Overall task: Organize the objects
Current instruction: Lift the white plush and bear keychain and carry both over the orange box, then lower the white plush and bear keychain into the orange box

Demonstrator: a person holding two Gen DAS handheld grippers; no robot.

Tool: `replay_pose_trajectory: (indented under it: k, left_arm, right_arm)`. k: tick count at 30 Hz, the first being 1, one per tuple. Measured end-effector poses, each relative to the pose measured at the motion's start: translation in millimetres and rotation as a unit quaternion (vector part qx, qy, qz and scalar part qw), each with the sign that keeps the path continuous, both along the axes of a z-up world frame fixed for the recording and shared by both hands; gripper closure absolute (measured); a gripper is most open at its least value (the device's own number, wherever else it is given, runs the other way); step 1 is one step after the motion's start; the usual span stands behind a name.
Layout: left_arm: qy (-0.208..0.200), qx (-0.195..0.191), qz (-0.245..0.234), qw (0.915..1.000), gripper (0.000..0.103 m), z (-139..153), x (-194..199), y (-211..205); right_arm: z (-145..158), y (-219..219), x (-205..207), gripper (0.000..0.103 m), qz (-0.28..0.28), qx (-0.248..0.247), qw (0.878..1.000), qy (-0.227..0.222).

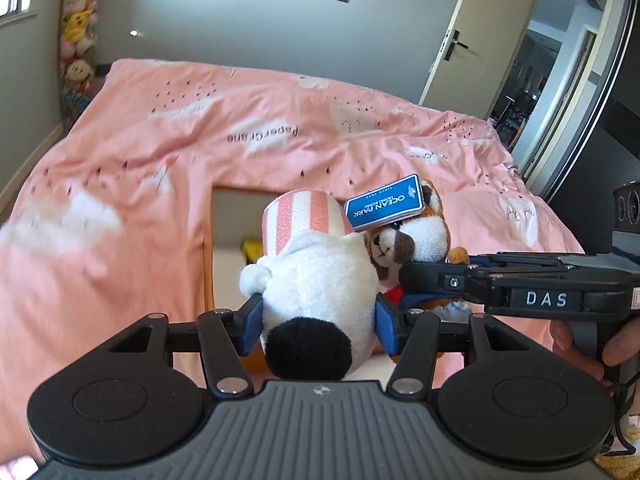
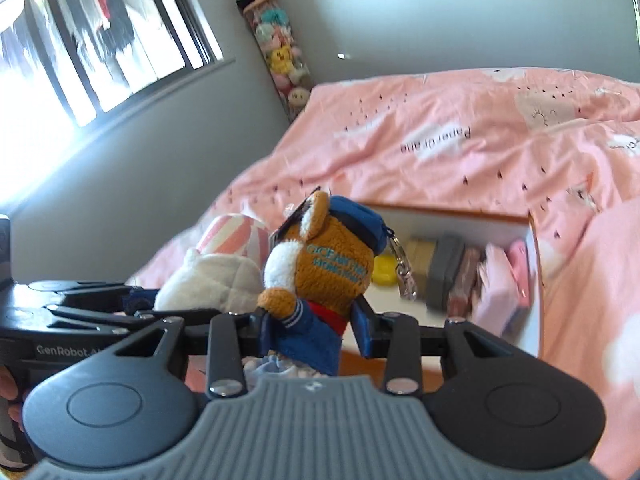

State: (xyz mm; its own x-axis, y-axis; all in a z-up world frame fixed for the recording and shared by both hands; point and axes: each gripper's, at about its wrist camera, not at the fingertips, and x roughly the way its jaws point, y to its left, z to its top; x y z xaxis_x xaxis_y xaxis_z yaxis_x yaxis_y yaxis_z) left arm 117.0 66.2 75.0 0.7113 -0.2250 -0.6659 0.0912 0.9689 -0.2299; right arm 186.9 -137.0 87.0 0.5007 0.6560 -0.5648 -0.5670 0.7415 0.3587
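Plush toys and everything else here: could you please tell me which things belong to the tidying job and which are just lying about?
In the job:
- white plush, held by the left gripper
- brown plush, held by the right gripper
- open box

Lying about:
- pink duvet
- corner column of plush toys
- door

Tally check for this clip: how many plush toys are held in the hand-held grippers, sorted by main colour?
White: 1, the white plush toy in the left hand-held gripper
Brown: 1, the brown plush toy in the right hand-held gripper
Total: 2
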Motion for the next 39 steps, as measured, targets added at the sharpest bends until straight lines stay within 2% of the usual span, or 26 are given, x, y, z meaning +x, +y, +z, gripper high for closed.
replay_pose_trajectory:
  k: [4, 10, 15, 20, 23, 28, 32, 39]
  left_arm:
    - [0.004, 0.04, -0.016, 0.999, 0.039, 3.9, 38.0, -2.1]
    - [0.054, 0.093, -0.027, 0.9938, 0.039, -31.5, 92.8, -3.6]
    - [0.099, 0.154, -0.047, 0.982, 0.039, -67.7, 120.7, -13.8]
    - [0.135, 0.189, -0.055, 0.9711, 0.039, -89.4, 137.8, -15.8]
    - [0.14, 0.221, -0.064, 0.9631, 0.039, -96.0, 143.1, -22.3]
    - [0.148, 0.251, -0.069, 0.9543, 0.039, -108.8, 151.6, -29.5]
    - [0.143, 0.287, -0.079, 0.9439, 0.036, -115.7, 155.9, -38.0]
    - [0.134, 0.288, -0.093, 0.9436, 0.027, -120.5, 158.9, -36.2]
  right_arm:
    - [-1.0, 10.2, 43.2, 0.062, 0.019, 0.031, 0.999, 0.028]
    - [-41.3, 30.8, 98.0, 0.062, 0.037, 0.003, 0.997, 0.07]
    - [-80.7, 48.9, 126.2, 0.062, 0.061, -0.044, 0.993, 0.091]
    - [-110.6, 60.3, 148.4, 0.062, 0.096, -0.063, 0.986, 0.12]
    - [-121.8, 67.1, 157.2, 0.062, 0.114, -0.072, 0.983, 0.124]
    - [-134.3, 75.0, 168.7, 0.062, 0.13, -0.08, 0.979, 0.136]
    - [-138.1, 83.3, 172.5, 0.062, 0.136, -0.097, 0.978, 0.128]
    - [-147.2, 93.4, 177.4, 0.061, 0.138, -0.116, 0.976, 0.12]
